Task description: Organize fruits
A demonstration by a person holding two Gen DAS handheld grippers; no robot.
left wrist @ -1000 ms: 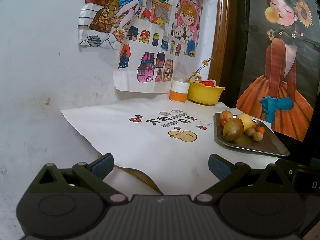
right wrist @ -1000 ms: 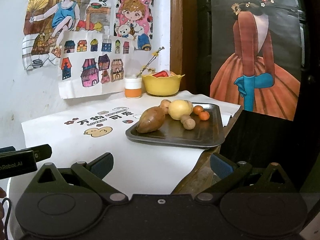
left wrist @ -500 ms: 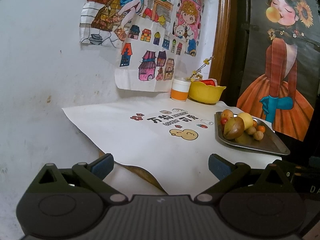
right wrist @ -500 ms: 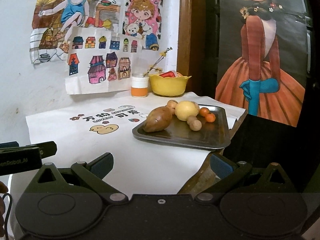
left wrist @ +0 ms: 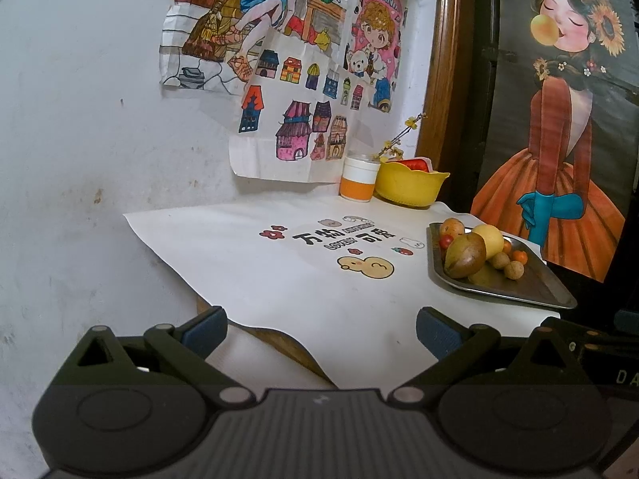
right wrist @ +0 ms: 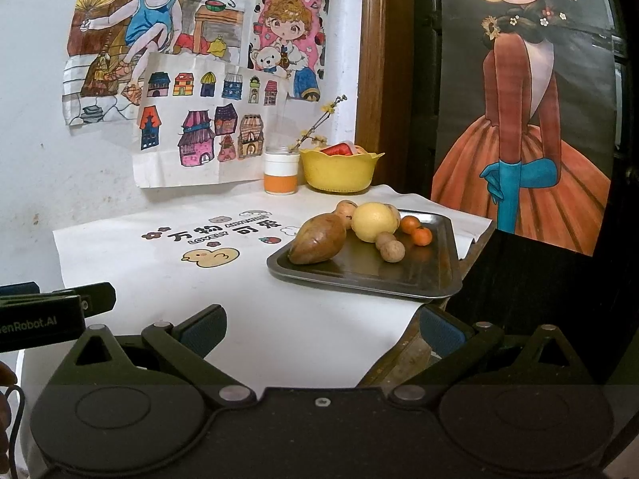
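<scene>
1. Fruits sit on a dark metal tray [right wrist: 435, 279] on the table [right wrist: 279, 319]. In the right wrist view the tray is at about 1 o'clock from the right gripper [right wrist: 321, 329].
2. A big brown fruit [right wrist: 317, 239] lies at the tray's 9 o'clock side, tipped on its side.
3. A round yellow fruit [right wrist: 375, 221] is just beside it, at its 2 o'clock.
4. Two small tan round fruits [right wrist: 392, 250] sit in front of the yellow one, touching each other.
5. Two little orange fruits [right wrist: 417, 231] sit at the 3 o'clock side of the yellow one.
6. A yellow bowl [right wrist: 339, 171] stands at the far end of the table, at 12 o'clock from the tray. Something red [right wrist: 337, 148] is inside it.
7. An orange and white cup [right wrist: 280, 173] stands just beside the bowl, at its 9 o'clock.
8. A white cloth [left wrist: 279, 271] with a yellow duck picture [left wrist: 366, 267] covers the table.
9. The right gripper is spread wide and holds nothing. It hangs near the table's near edge.
10. The left gripper [left wrist: 321, 329] is spread wide too, and holds nothing. In its view the tray is at about 2 o'clock.
</scene>
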